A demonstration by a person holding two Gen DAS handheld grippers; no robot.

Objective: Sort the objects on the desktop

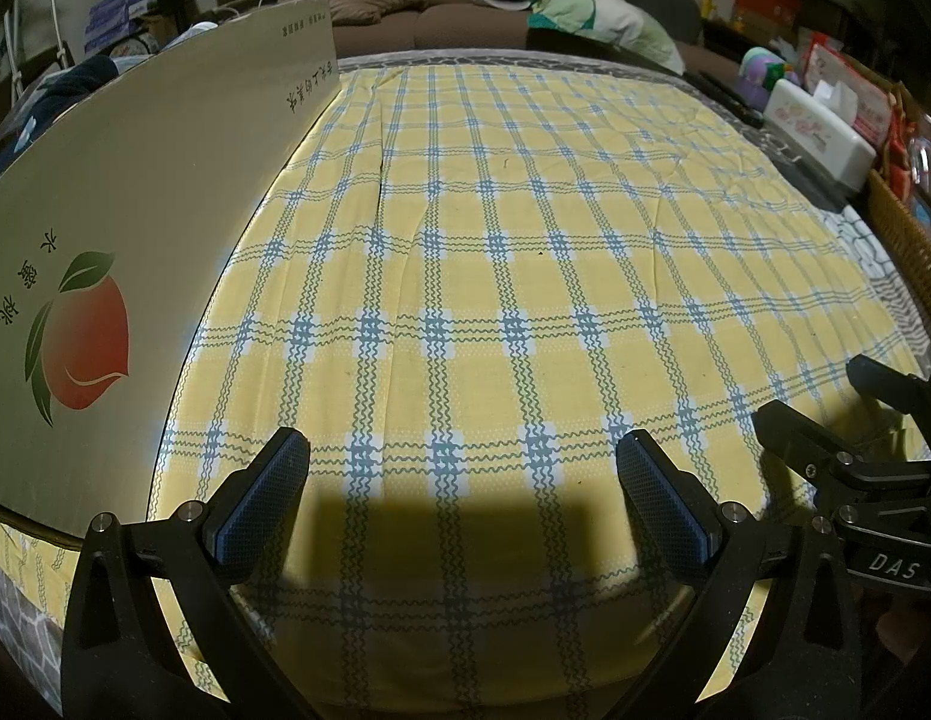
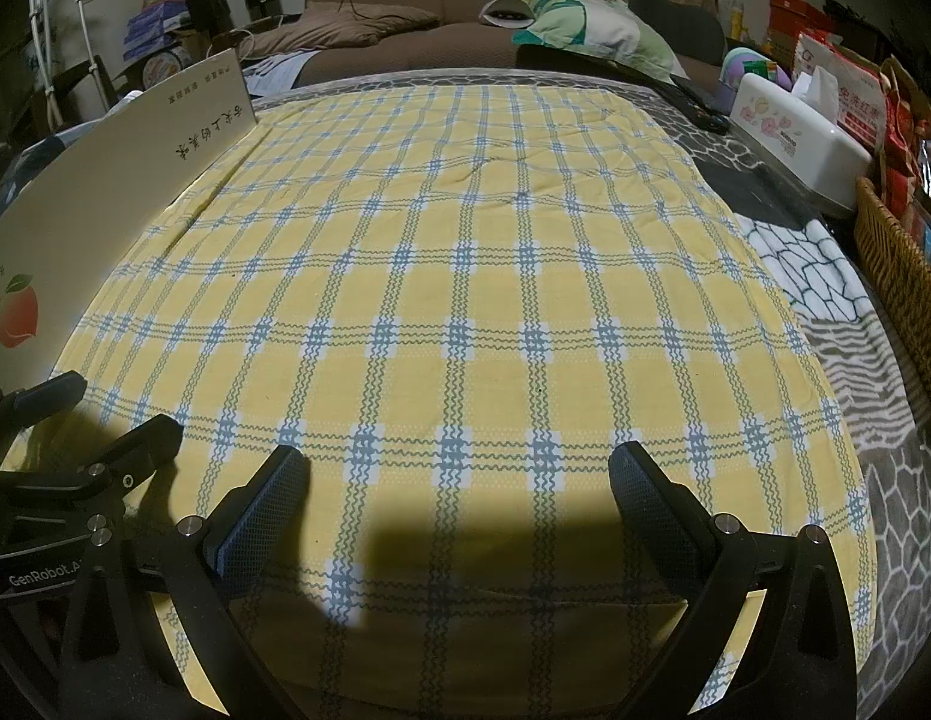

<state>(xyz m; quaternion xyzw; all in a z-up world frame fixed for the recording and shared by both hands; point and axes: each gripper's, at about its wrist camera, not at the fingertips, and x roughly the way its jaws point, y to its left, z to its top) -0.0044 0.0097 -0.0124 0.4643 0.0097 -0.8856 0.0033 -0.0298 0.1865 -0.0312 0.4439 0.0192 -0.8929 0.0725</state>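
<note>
Left wrist view: the left gripper (image 1: 462, 483) hangs low over the yellow checked cloth (image 1: 495, 276), its jaws wide apart and holding nothing. A cardboard box with a peach picture (image 1: 135, 228) stands at the left edge. No loose object lies on the cloth.

Right wrist view: the right gripper (image 2: 459, 483) is also spread wide and empty. A tissue box (image 2: 795, 132) and a wicker basket (image 2: 903, 264) sit beside the cloth. I judge the sorting is either finished or not begun; I cannot tell which.
</note>
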